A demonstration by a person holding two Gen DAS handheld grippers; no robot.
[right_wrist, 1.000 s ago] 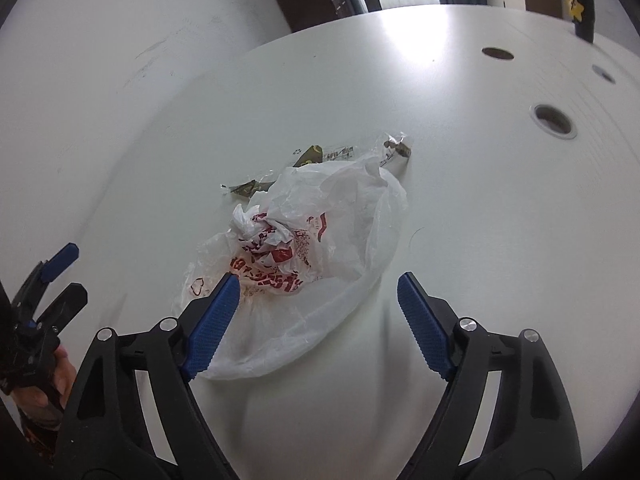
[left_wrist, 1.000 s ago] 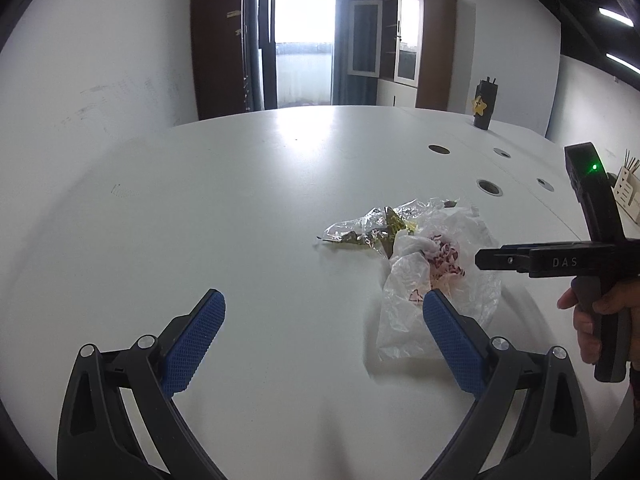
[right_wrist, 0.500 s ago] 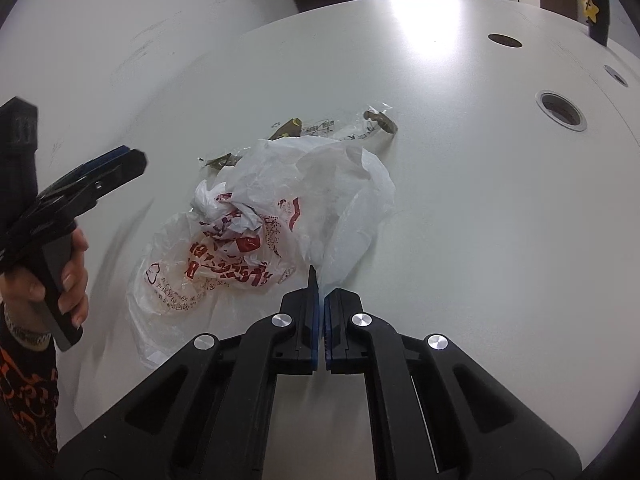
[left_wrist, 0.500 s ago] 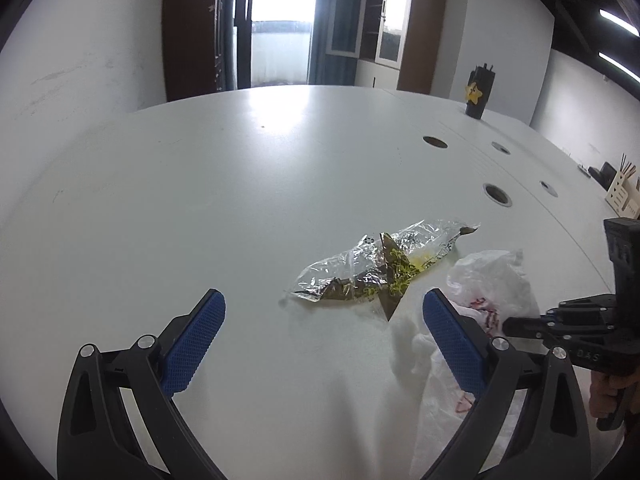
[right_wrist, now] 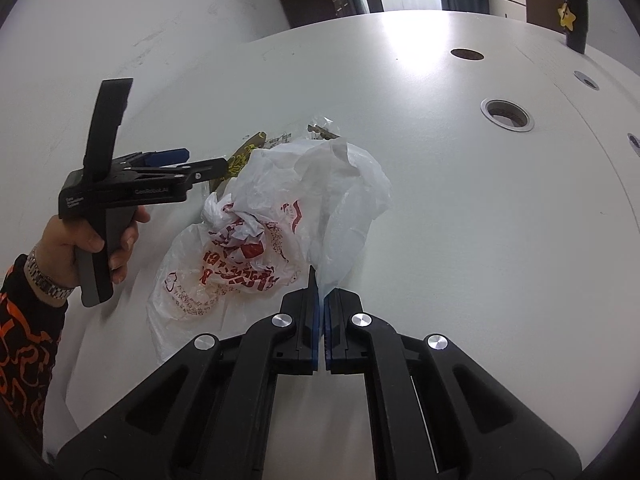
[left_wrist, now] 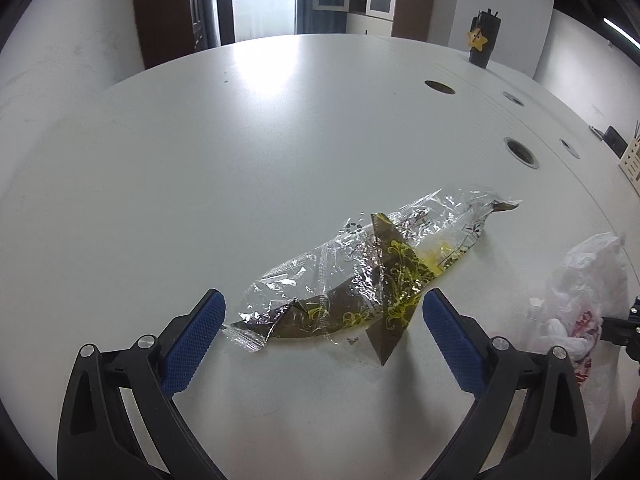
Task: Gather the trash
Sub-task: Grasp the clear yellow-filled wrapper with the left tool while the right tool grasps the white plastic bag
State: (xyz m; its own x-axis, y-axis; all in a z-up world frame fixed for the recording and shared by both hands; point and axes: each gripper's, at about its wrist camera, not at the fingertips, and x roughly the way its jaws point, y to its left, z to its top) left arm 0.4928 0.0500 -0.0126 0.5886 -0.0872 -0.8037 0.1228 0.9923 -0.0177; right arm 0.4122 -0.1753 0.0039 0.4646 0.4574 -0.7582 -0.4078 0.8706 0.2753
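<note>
Surface under my grippers was a large white round-edged table (left_wrist: 168, 168), glossy, window glare on the far side. Several round cable holes (left_wrist: 520, 152) ran along its right part, some capped. Lying on it: a crumpled clear cellophane wrapper with brown-and-yellow print (left_wrist: 372, 276), flat, and just beside it a thin white plastic bag with red print (right_wrist: 272, 232), bunched up. A black cup with a yellow star (left_wrist: 482, 42) stood at the far edge.
</note>
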